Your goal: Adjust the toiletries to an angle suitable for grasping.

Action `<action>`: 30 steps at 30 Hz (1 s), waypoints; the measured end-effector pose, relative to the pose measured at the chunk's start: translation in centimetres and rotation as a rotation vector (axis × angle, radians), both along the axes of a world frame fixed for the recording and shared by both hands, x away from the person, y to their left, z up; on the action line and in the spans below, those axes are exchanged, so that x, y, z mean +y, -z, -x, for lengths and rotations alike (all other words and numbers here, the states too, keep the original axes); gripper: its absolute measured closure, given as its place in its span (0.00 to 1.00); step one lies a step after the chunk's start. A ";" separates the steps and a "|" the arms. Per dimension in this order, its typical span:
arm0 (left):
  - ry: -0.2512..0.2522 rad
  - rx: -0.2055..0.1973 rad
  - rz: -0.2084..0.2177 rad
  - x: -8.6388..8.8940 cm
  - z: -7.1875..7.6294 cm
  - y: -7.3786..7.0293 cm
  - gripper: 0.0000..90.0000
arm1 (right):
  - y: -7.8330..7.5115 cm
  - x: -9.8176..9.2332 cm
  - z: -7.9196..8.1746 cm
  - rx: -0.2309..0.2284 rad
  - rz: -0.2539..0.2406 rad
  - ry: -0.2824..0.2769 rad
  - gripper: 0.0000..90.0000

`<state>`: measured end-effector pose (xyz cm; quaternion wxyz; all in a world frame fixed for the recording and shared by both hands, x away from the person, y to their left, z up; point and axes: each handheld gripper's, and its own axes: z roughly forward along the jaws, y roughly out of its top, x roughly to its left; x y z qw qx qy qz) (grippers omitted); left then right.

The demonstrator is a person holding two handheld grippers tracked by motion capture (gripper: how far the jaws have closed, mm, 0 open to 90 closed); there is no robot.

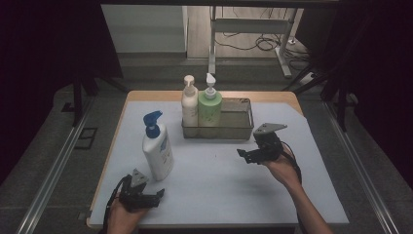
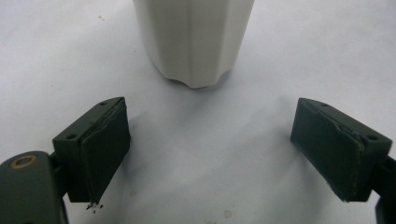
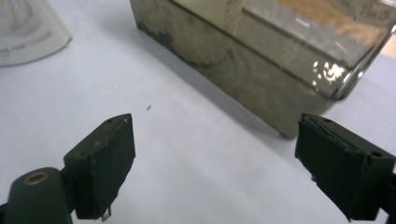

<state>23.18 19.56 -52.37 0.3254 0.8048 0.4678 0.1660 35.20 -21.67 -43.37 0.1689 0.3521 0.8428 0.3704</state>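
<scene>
A white bottle with a blue pump (image 1: 157, 148) stands upright on the left of the pale table cover. Just in front of it, near the table's front edge, my left gripper (image 1: 157, 196) is open and empty. In the left gripper view the bottle's white base (image 2: 196, 42) rises just beyond the spread jaws of the left gripper (image 2: 212, 149). My right gripper (image 1: 245, 156) is open and empty, in front of a metal basket (image 1: 238, 127). The right gripper view shows its open jaws (image 3: 217, 163) apart from the basket's near wall (image 3: 261, 79).
Inside the basket's left half stand a cream pump bottle (image 1: 189, 105) and a green pump bottle (image 1: 210, 108); its right half is bare. The white bottle (image 3: 23, 32) shows at the upper left of the right gripper view. The wooden table edge (image 1: 146, 95) runs behind the basket.
</scene>
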 end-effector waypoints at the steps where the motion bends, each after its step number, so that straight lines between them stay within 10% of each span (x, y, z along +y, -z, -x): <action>1: 0.000 0.000 0.000 0.0 0.0 0.0 0.13 | 0.3 -0.5 0.4 0.006 -0.005 0.001 0.12; 30: 0.000 0.001 -0.002 0.0 0.0 0.0 0.13 | 5.5 -5.0 4.5 0.054 0.030 0.072 0.00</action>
